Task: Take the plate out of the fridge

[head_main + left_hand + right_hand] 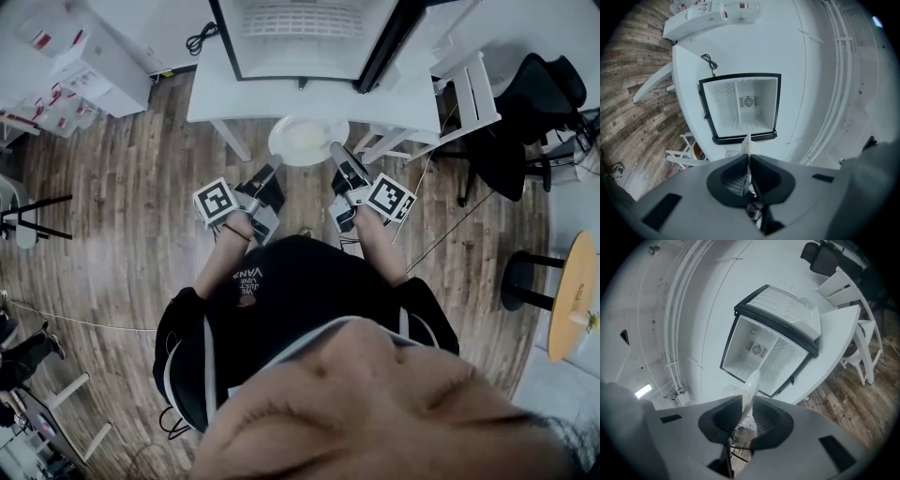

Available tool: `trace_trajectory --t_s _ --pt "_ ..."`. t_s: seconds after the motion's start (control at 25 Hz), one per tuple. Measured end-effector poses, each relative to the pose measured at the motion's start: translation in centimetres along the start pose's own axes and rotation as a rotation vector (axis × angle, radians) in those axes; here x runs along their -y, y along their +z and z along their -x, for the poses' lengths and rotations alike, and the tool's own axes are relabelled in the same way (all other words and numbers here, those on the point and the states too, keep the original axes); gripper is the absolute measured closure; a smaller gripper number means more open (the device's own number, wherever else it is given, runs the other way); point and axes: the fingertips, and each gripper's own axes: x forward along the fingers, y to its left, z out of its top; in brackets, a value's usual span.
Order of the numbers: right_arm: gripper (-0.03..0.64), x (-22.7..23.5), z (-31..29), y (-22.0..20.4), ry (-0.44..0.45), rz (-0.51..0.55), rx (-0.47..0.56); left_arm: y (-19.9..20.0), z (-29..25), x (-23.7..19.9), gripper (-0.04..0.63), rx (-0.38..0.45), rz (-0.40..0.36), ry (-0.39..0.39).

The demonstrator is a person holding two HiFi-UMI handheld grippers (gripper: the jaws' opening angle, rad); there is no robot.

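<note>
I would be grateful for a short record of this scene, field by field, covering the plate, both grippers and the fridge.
plate: white, outside the fridge, held in the air by the table's front edge
left gripper: fingers shut on the plate's rim
right gripper: fingers shut on the opposite rim
fridge: stands on the white table, interior looks empty
fridge door: open
task state: plate is out of the fridge, not set down

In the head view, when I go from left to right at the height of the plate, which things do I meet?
left gripper → plate → right gripper → white chair → black office chair
</note>
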Motion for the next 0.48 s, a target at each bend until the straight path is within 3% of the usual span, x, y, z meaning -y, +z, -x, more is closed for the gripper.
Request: trace_trajectory --t_s 0.48 --pt "0.545 -2.4 0.2 -2.7 0.0 0.014 0.036 0.7 3.1 0.7 0.565 -0.035 0.002 -0.013"
